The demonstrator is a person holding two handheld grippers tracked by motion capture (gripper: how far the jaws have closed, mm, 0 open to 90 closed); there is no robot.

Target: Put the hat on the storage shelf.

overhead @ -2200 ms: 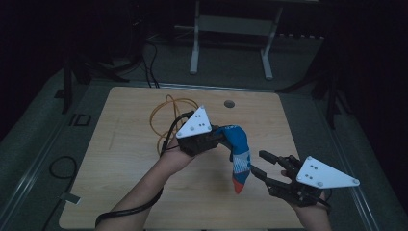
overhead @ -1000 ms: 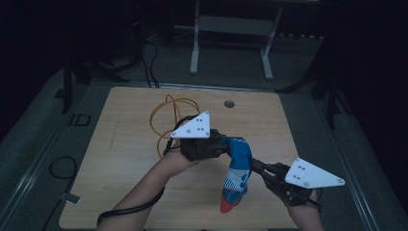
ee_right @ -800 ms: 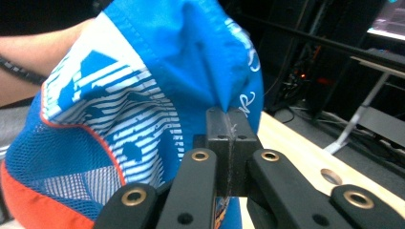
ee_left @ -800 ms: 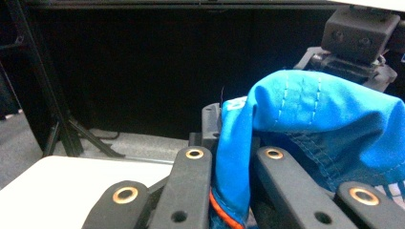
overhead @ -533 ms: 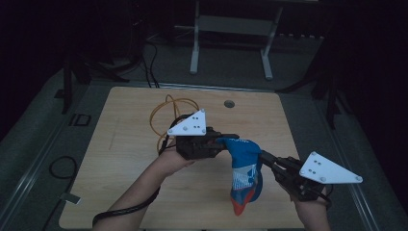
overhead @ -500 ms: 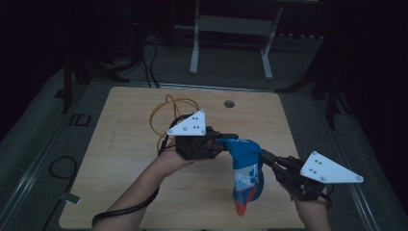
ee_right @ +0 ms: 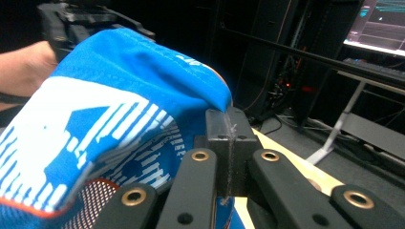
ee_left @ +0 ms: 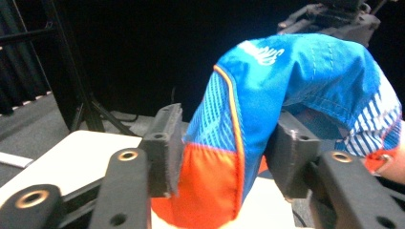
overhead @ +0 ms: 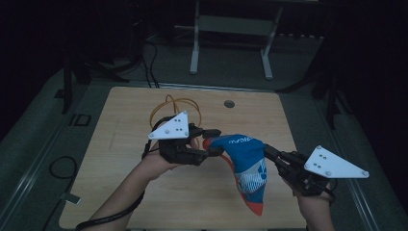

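On the left, I note my left gripper (overhead: 213, 142) standing open, its jaws straddling the orange cuff of the blue sports garment (overhead: 246, 163) without pinching. To the right, my right gripper (ee_right: 224, 138) is clamped on the hem (apparently to hold it spread above the table (overhead: 125, 144)).

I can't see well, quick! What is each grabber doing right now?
Left gripper: open, its jaws either side of the blue and orange cloth.
Right gripper: shut on the cloth's edge.
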